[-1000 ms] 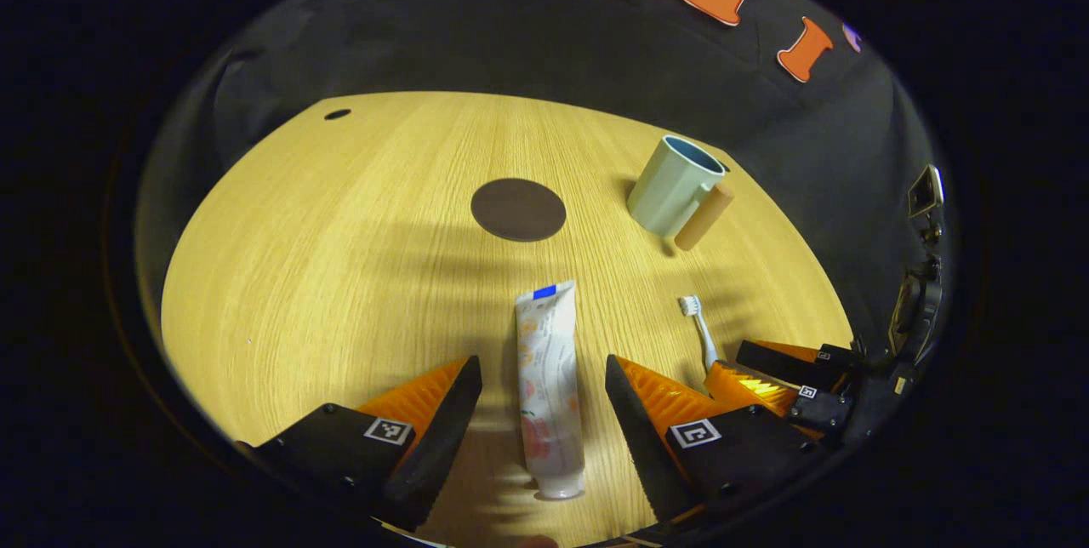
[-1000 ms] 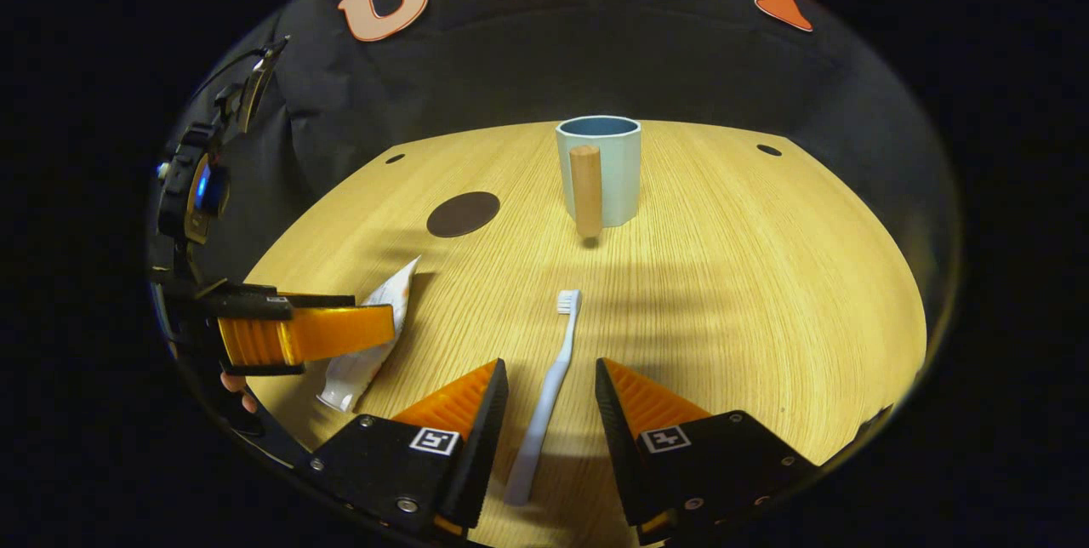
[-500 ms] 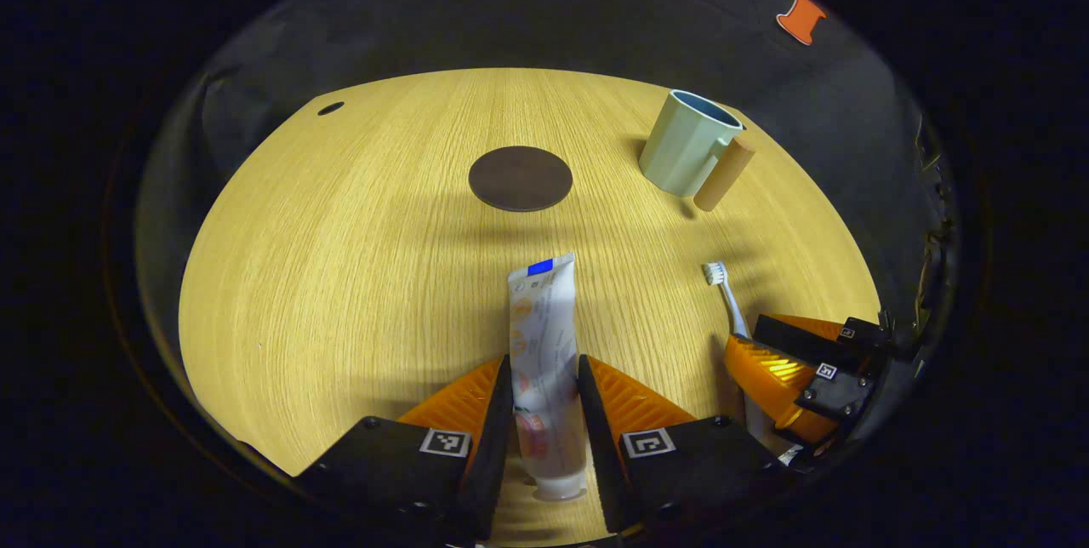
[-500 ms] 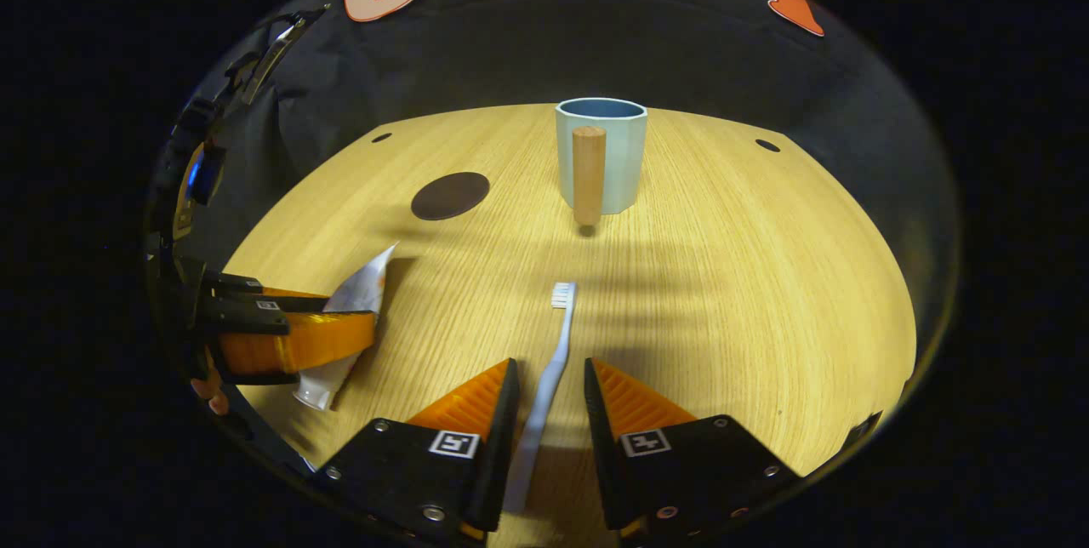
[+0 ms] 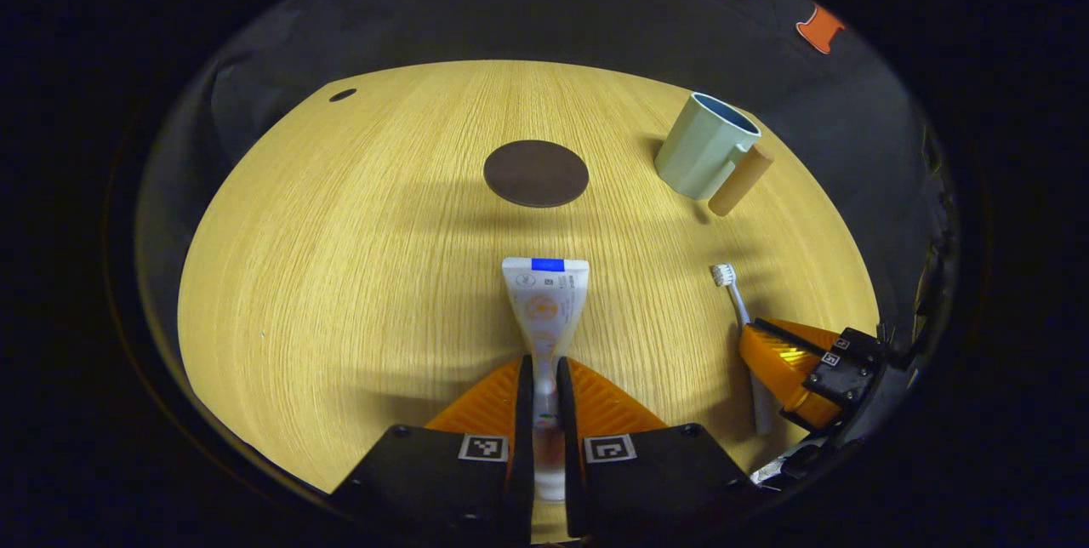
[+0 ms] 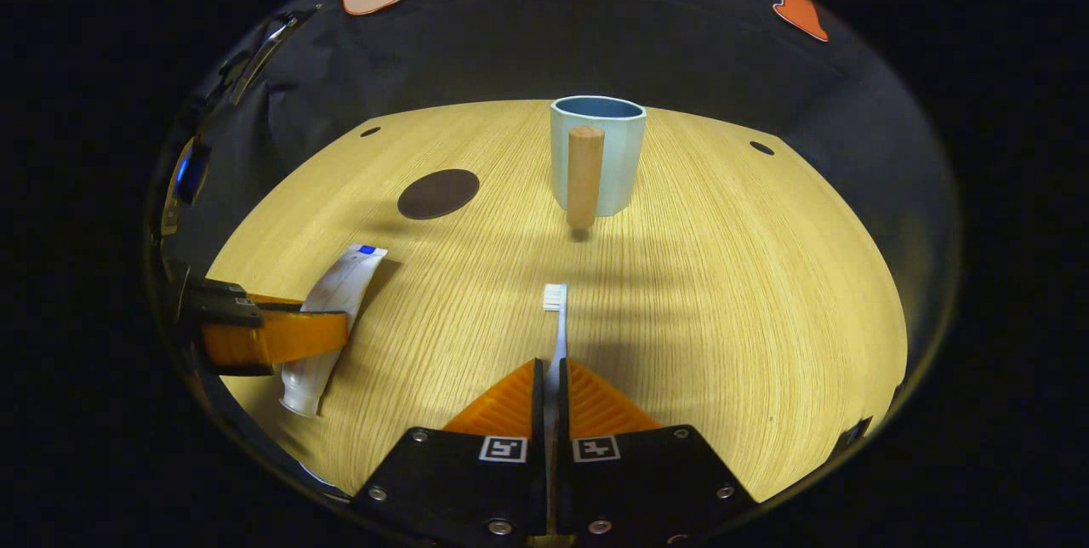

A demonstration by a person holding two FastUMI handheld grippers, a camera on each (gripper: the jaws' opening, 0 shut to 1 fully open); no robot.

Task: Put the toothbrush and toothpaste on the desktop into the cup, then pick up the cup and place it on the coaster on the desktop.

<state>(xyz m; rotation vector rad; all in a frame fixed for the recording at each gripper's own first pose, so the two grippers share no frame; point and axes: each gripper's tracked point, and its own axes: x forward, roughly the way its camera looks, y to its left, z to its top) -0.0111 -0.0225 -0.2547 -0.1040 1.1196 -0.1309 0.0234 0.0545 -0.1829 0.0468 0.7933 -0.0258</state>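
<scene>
One coaster, one toothpaste tube, one toothbrush, one cup, two grippers on a wooden desktop (image 5: 340,276). L to R in the left gripper view: a dark round coaster (image 5: 536,174) lies flat mid-desk, nothing on it; the toothpaste (image 5: 544,301) sits nearer, pinched at its cap end by the left gripper (image 5: 544,386), both orange fingers (image 5: 493,399) pressed onto it, crimped end w/ blue stripe pointing toward the coaster. Further R, the pale-green cup (image 5: 702,148) w/ wooden handle stands upright near the far edge, well apart from the coaster; what shows of its inside holds nothing. Below it the toothbrush (image 5: 732,293) lies w/ bristle head toward the cup, its handle clamped in the right gripper (image 5: 787,361).

In the right gripper view the right gripper (image 6: 550,395) has its fingers (image 6: 510,403) closed tight on the toothbrush (image 6: 557,318) handle; the cup (image 6: 595,156) stands straight ahead, handle facing the camera; the left gripper (image 6: 281,335) holds the toothpaste (image 6: 336,301) at far L.
</scene>
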